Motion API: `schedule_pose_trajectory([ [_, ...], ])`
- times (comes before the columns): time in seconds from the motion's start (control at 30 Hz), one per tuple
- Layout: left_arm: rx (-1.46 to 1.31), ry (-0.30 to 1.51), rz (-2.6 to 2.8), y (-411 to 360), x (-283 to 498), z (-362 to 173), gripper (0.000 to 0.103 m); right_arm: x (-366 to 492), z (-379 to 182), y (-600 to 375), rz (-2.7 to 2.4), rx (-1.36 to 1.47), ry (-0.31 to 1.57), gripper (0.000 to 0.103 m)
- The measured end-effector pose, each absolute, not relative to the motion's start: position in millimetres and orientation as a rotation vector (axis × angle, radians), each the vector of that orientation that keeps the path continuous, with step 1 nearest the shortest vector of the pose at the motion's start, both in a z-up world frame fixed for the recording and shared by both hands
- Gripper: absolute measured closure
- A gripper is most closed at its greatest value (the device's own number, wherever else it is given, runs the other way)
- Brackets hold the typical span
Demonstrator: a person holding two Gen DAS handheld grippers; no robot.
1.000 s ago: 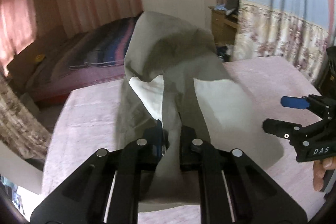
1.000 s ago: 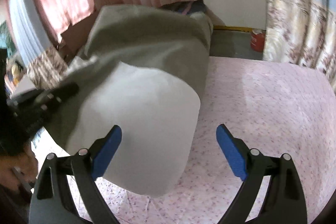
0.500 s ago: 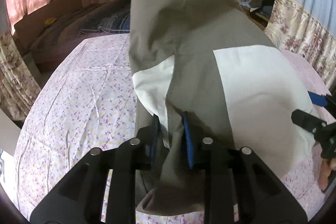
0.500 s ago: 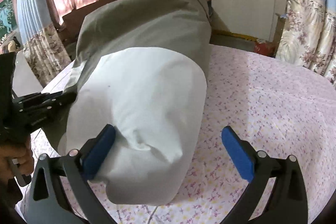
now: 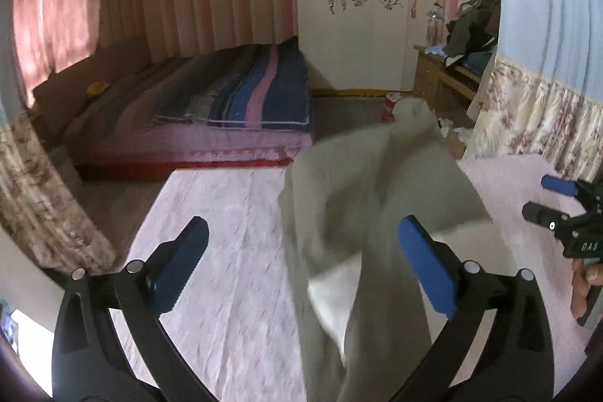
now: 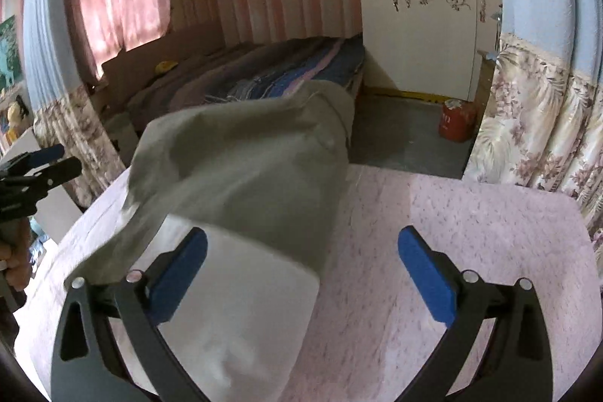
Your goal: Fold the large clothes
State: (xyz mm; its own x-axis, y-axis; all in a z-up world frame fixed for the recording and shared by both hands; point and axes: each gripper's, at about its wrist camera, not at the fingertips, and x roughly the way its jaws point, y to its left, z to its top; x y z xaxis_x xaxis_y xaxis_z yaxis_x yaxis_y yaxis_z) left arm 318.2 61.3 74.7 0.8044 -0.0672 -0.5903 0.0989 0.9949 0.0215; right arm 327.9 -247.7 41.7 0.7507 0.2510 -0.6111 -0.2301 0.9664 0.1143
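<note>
Grey-green cotton garment with a white lining, large and limp, drops loose onto the pink floral-print tabletop as I let go of it with both hands. A second ago my left tongs were pinched on a fold of the cloth near the camera; now their blue pads are swinging apart and stand wide, with the fabric running between them but pressed by neither. My right tongs had already been nearly wide and are now fully apart, the white lining lying under and beside the left pad, untouched as far as I can tell.

The garment, raised high over the tabletop half a second back, has sunk: its far end still humps up against the view of the striped bed beyond, blurred with motion, while the near end spreads flat towards me.

I read this as a release after carrying one part over another. The fold looks rough, with the lining showing, so I judge smoothing or a further fold is still to come.
</note>
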Motion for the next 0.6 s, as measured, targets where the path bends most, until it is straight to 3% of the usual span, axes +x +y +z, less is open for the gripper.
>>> schedule_pose_trajectory([
  [0.3, -0.046, 0.702, -0.095, 54.1, 409.4, 38.2, 0.003, 407.2, 19.2, -247.9, 0.223, 0.097, 0.757, 0.002],
  [0.33, -0.077, 0.712, -0.118, 54.7, 414.4, 35.0, 0.008, 412.2, 17.4, -247.8, 0.223, 0.104, 0.765, 0.002],
  [0.37, -0.107, 0.726, -0.133, 55.3, 419.5, 30.3, 0.022, 420.5, 13.5, -246.6, 0.228, 0.114, 0.777, 0.002],
  [0.4, -0.114, 0.744, -0.133, 59.9, 423.3, 26.3, 0.081, 425.3, 11.2, -245.6, 0.224, 0.117, 0.783, 0.002],
  [0.43, -0.106, 0.764, -0.121, 59.9, 427.8, 22.1, 0.096, 430.6, 8.4, -244.1, 0.219, 0.118, 0.79, 0.002],
  [0.5, -0.054, 0.75, -0.11, 56.4, 428.4, 19.7, 0.101, 436.3, 4.1, -239.6, 0.223, 0.121, 0.801, 0.002],
  [0.6, 0.07, 0.721, -0.033, 54.4, 427.3, 23.1, 0.101, 441.3, 3.5, -230.3, 0.23, 0.106, 0.794, 0.002],
])
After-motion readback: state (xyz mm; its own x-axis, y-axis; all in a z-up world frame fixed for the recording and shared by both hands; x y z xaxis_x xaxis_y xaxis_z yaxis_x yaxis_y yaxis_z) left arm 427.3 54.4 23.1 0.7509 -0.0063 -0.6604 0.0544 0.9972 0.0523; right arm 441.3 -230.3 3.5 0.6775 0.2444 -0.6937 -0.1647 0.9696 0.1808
